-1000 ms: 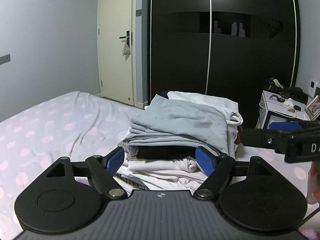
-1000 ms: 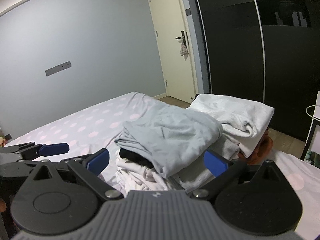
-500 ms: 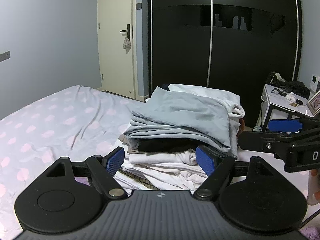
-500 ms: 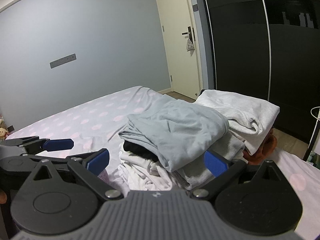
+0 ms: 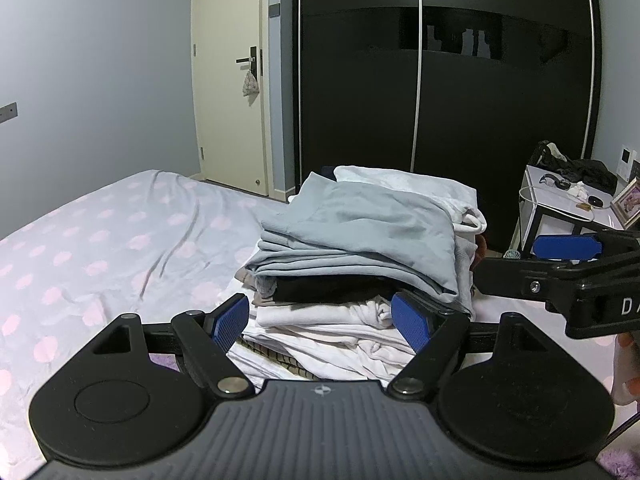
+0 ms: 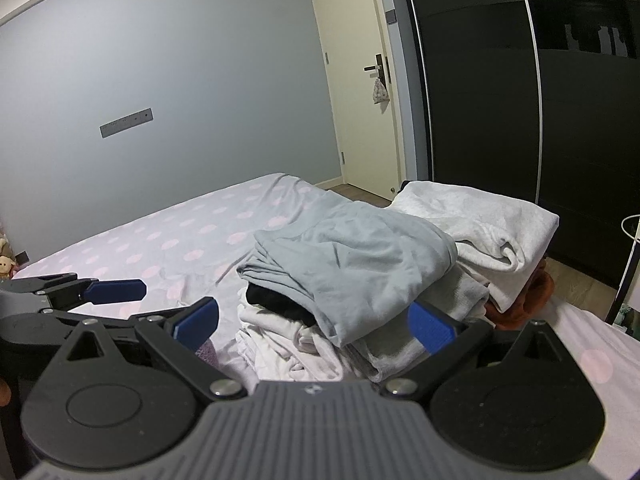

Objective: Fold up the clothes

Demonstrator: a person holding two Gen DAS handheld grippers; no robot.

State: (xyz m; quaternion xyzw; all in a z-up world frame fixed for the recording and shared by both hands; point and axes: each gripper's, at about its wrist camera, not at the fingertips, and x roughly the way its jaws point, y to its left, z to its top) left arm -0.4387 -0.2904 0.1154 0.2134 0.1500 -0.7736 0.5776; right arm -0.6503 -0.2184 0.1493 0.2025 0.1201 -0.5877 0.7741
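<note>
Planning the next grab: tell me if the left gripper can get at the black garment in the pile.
Probably not directly. The left gripper is open, but the black garment lies sandwiched under the grey folded garment.

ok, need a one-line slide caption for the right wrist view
Right gripper, open and empty, faces the pile of folded clothes on the polka-dot bed; left gripper at frame left.

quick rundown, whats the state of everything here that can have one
left gripper: open, empty
right gripper: open, empty
grey garment: folded, tops the stack
white garment: folded, behind the grey one
door: closed
wardrobe: doors shut
</note>
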